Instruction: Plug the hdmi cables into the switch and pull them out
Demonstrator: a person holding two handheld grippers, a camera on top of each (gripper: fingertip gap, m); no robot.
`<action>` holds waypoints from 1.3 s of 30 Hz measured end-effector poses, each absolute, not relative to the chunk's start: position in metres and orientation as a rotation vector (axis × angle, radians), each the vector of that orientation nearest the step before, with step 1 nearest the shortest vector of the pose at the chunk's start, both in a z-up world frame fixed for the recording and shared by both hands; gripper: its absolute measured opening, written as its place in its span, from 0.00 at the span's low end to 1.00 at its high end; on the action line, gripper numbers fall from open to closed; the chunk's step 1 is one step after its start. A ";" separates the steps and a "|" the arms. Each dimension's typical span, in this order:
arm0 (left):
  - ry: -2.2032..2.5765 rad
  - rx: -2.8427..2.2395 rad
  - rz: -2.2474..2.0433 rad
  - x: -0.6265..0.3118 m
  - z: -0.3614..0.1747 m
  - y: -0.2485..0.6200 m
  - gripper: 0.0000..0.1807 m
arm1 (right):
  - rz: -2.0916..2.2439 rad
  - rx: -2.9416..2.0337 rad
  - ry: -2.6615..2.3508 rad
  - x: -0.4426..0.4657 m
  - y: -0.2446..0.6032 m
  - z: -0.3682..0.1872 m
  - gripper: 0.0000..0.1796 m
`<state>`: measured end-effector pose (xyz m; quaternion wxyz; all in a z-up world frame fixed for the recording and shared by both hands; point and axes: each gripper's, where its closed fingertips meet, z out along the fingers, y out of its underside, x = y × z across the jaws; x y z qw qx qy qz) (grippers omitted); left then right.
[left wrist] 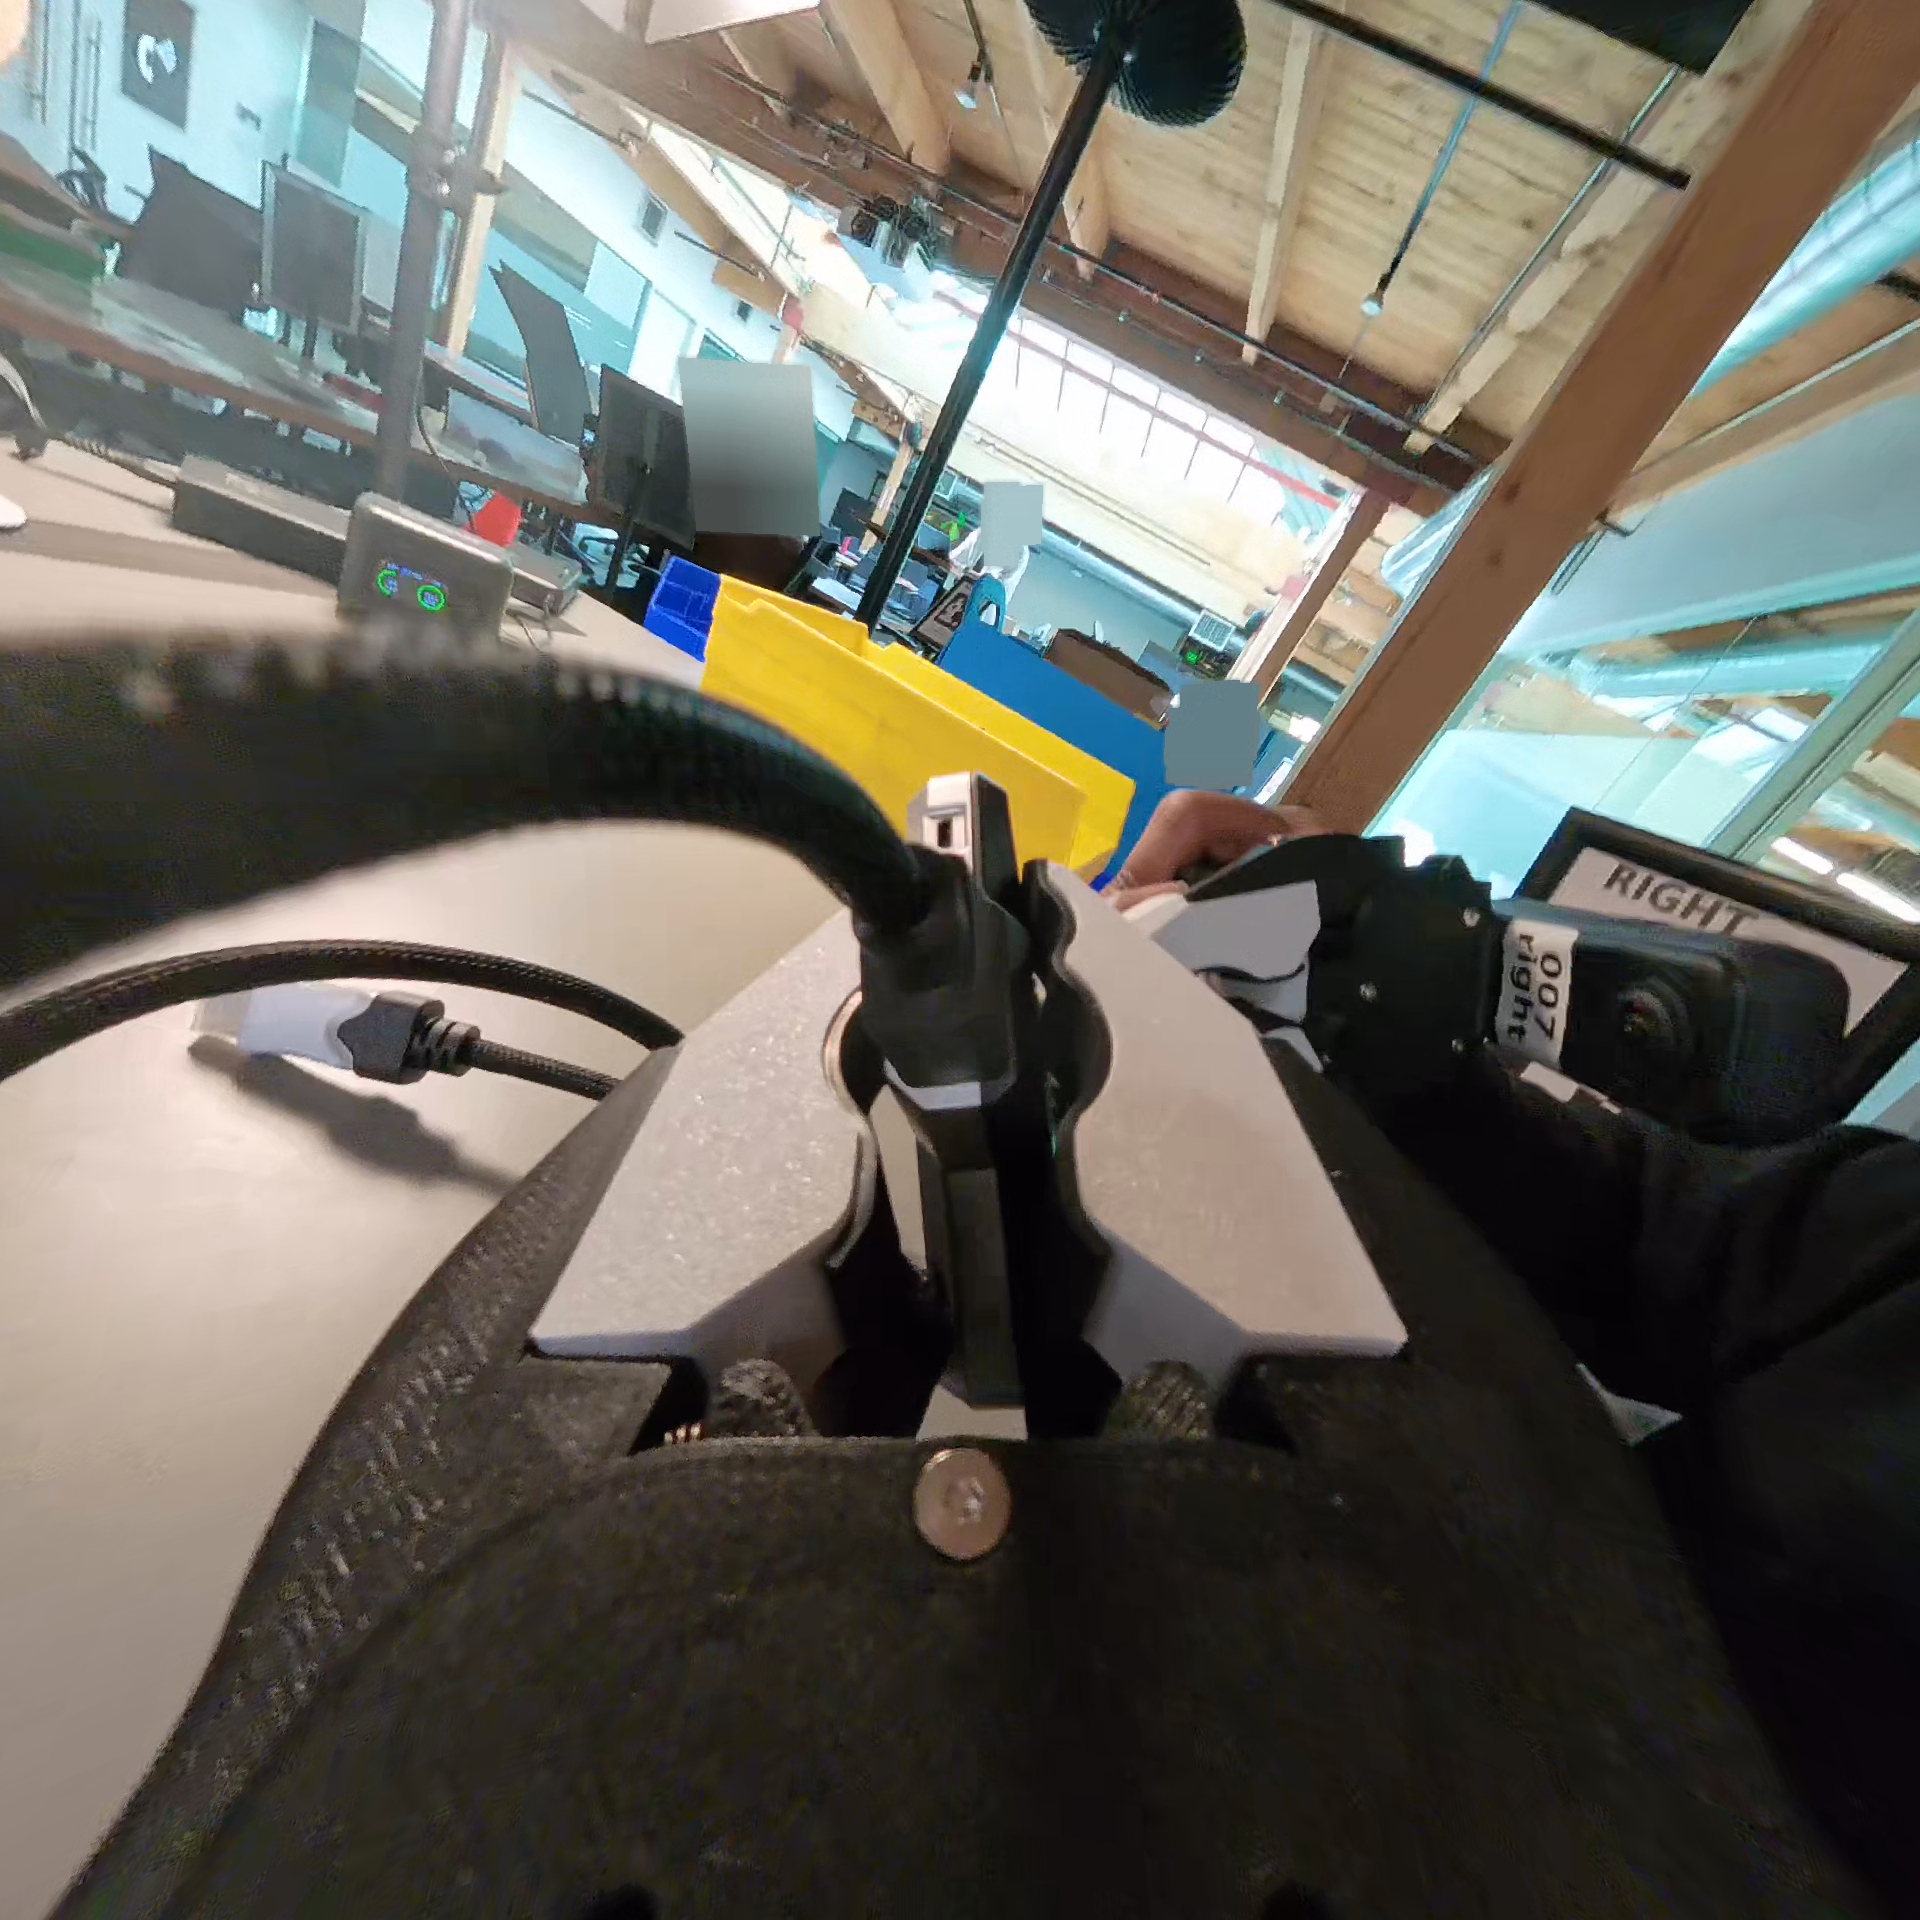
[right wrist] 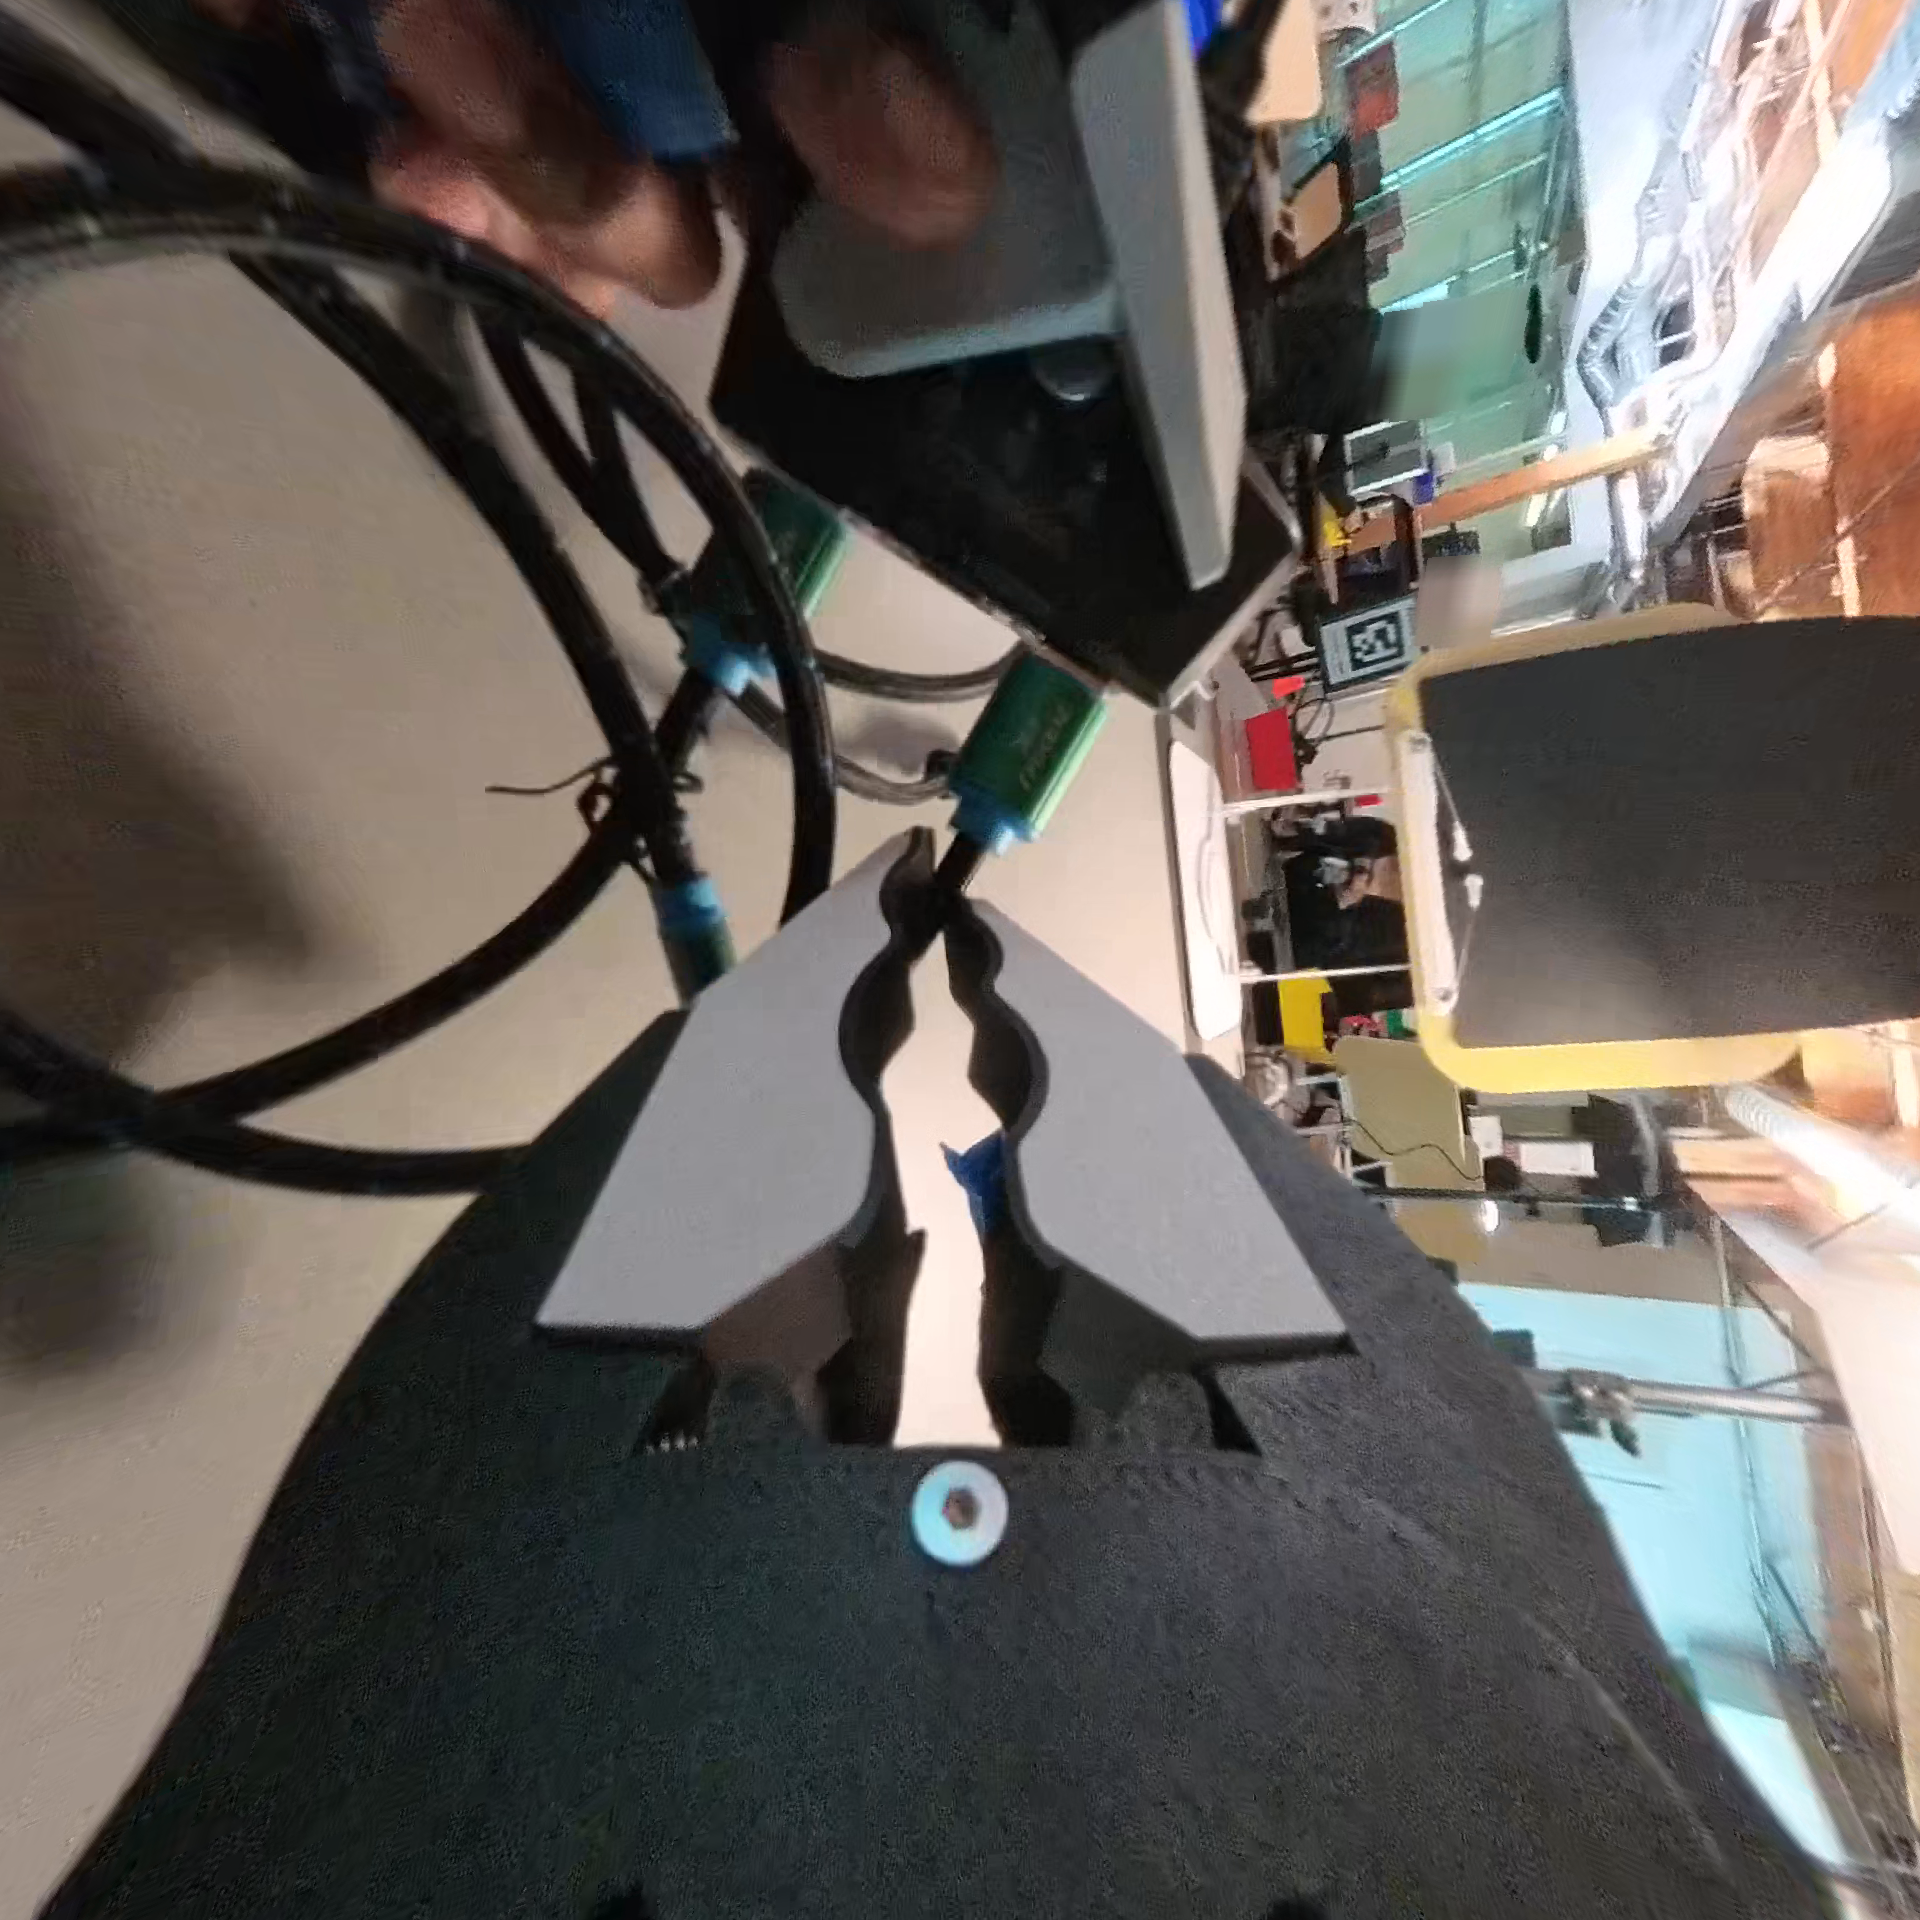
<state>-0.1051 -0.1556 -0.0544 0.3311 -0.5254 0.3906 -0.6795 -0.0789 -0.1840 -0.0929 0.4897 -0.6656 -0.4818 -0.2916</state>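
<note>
My left gripper (left wrist: 971,997) is shut on a grey and black HDMI plug (left wrist: 951,1091) on a thick braided cable (left wrist: 520,748) that arcs off to the left. A second grey plug (left wrist: 301,1023) lies loose on the table. My right gripper (right wrist: 930,904) pinches the black cable just behind a green HDMI plug (right wrist: 1023,748). That plug's far end meets a black block (right wrist: 987,499) under a hand. I cannot tell whether the block is the switch. Another green plug (right wrist: 795,551) sits beside it. The right gripper also shows in the left wrist view (left wrist: 1558,987).
Loops of black cable (right wrist: 810,790) cover the grey table (left wrist: 208,1299) left of my right gripper. A yellow bin (left wrist: 904,717), a blue bin (left wrist: 681,603) and a grey power unit (left wrist: 421,582) stand at the far table edge. A black pole (left wrist: 997,343) rises behind them. Some 6 cm of space lies between my two pairs of fingers.
</note>
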 end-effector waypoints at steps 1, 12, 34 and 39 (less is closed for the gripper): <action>1.027 -1.348 -1.769 -0.106 -0.052 -0.159 0.12 | -0.683 -1.624 -1.103 -0.073 -0.183 -0.082 0.04; 1.013 -1.322 -1.806 -0.105 -0.049 -0.161 0.12 | -0.540 -1.652 -1.091 -0.076 -0.194 -0.090 0.04; 0.717 -1.316 -1.740 -0.163 -0.037 -0.089 0.12 | -0.498 -1.794 -0.775 0.009 -0.208 -0.084 0.00; 0.744 -1.324 -1.708 -0.170 -0.041 -0.088 0.11 | -0.495 -1.984 -0.613 0.065 -0.206 -0.102 0.00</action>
